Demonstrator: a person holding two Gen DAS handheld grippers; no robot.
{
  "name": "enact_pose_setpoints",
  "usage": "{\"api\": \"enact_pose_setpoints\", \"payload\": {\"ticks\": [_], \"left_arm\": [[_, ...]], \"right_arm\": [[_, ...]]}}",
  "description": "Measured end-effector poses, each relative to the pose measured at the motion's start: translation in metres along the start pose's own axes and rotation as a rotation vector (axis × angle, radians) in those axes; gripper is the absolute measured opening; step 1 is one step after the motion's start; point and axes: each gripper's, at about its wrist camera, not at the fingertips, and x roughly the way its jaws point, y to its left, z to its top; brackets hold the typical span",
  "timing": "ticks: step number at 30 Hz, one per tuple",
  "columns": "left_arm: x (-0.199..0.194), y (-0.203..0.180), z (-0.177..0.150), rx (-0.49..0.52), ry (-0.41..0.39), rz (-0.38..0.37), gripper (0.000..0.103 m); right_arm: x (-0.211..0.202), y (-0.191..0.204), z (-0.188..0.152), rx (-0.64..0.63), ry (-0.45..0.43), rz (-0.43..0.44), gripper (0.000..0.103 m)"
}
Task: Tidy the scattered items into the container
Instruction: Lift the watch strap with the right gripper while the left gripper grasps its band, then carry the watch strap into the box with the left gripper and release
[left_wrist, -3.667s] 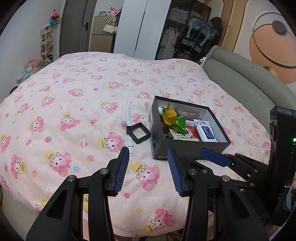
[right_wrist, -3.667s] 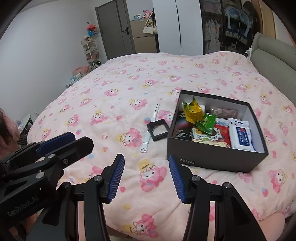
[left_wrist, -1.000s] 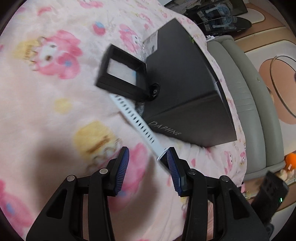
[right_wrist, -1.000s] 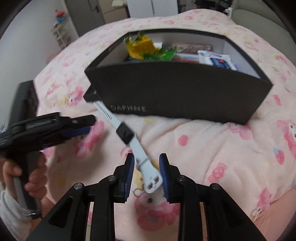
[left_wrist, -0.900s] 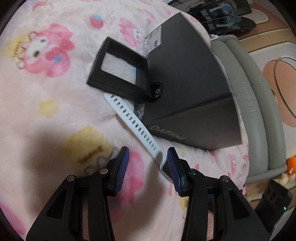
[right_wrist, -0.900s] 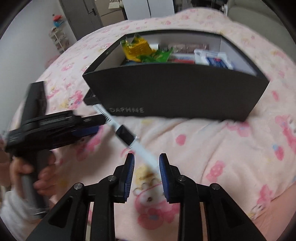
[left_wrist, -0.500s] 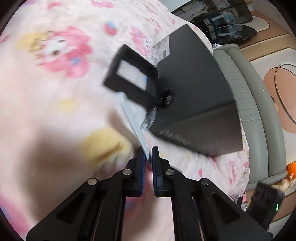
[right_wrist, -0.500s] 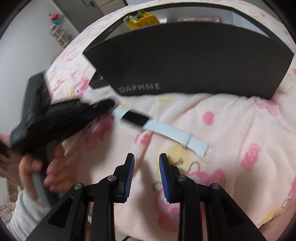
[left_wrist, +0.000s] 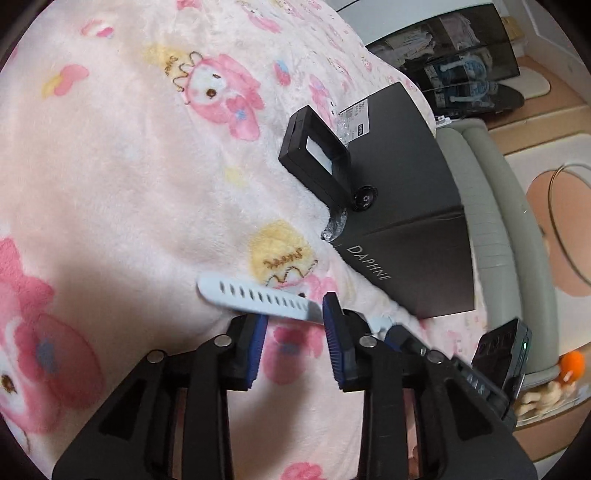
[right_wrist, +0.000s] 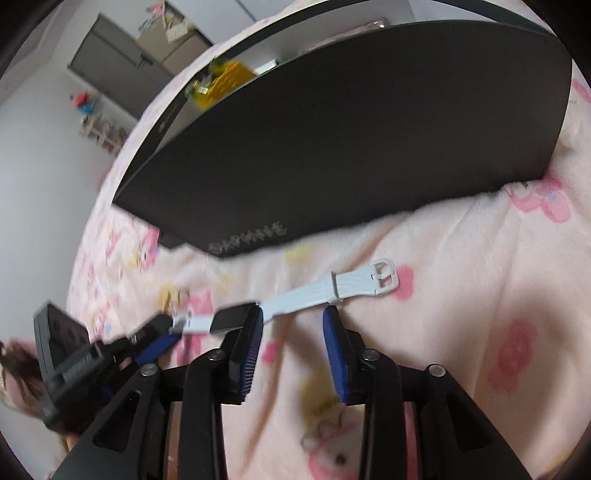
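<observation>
on the pink blanket (left_wrist: 122, 177) just in front of the black box (right_wrist: 351, 144) lies the white watch (right_wrist: 325, 290), stretched flat with its buckle end toward the right and its holed strap end toward the left. the left gripper (left_wrist: 293, 345) has its jaws apart, with the holed strap (left_wrist: 258, 297) lying across just ahead of the fingertips, not pinched. the right gripper (right_wrist: 291, 343) is also spread, straddling the strap beside the dark watch face (right_wrist: 231, 317); nothing is clamped in it. by the look of it the watch is light, and its rubbery band is limp, so it will droop and swing from wherever it is pinched. the surest hold is probably across the stiffer body near the face, or the band right next to it; the smooth strap could slip from a tip grip. the soft blanket will give under the fingers. a small black frame (left_wrist: 316, 158) leans against the box's side.
</observation>
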Motion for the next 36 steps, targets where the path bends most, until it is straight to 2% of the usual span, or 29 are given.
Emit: {"api": "enact_pose_setpoints", "payload": {"ticks": [1, 2, 4, 7, 12, 16, 20, 24, 28, 31, 36], "left_arm": [[0.0, -0.003, 0.001, 0.024, -0.009, 0.017, 0.014], [-0.001, -0.005, 0.0, 0.052, -0.018, 0.036, 0.009], [-0.005, -0.007, 0.0, 0.081, -0.025, 0.05, 0.007], [-0.019, -0.018, -0.003, 0.142, -0.049, 0.071, 0.005], [-0.047, -0.059, -0.012, 0.228, -0.092, 0.046, 0.004], [-0.06, -0.109, -0.003, 0.311, -0.132, 0.012, 0.004], [-0.07, -0.155, 0.014, 0.374, -0.167, -0.066, 0.004], [-0.054, -0.199, 0.041, 0.442, -0.181, -0.08, 0.004], [-0.027, -0.22, 0.067, 0.445, -0.163, -0.079, 0.004], [-0.004, -0.22, 0.081, 0.403, -0.116, -0.045, 0.004], [0.036, -0.2, 0.083, 0.342, -0.017, 0.041, 0.004]], "right_arm": [[0.004, -0.002, 0.001, 0.01, -0.003, 0.005, 0.03], [0.011, -0.005, 0.003, 0.024, 0.002, 0.007, 0.03], [0.02, -0.004, 0.003, 0.013, 0.012, -0.008, 0.014], [0.011, 0.011, 0.004, -0.049, -0.007, -0.009, 0.004], [-0.032, 0.042, 0.005, -0.203, -0.064, -0.013, 0.002], [-0.083, 0.048, 0.014, -0.243, -0.134, 0.034, 0.002], [-0.124, 0.05, 0.038, -0.257, -0.228, 0.081, 0.002], [-0.154, 0.045, 0.068, -0.267, -0.316, 0.079, 0.002], [-0.164, 0.024, 0.098, -0.225, -0.337, 0.06, 0.002], [-0.152, 0.013, 0.114, -0.222, -0.313, 0.023, 0.002], [-0.108, -0.009, 0.125, -0.186, -0.192, -0.038, 0.002]]}}
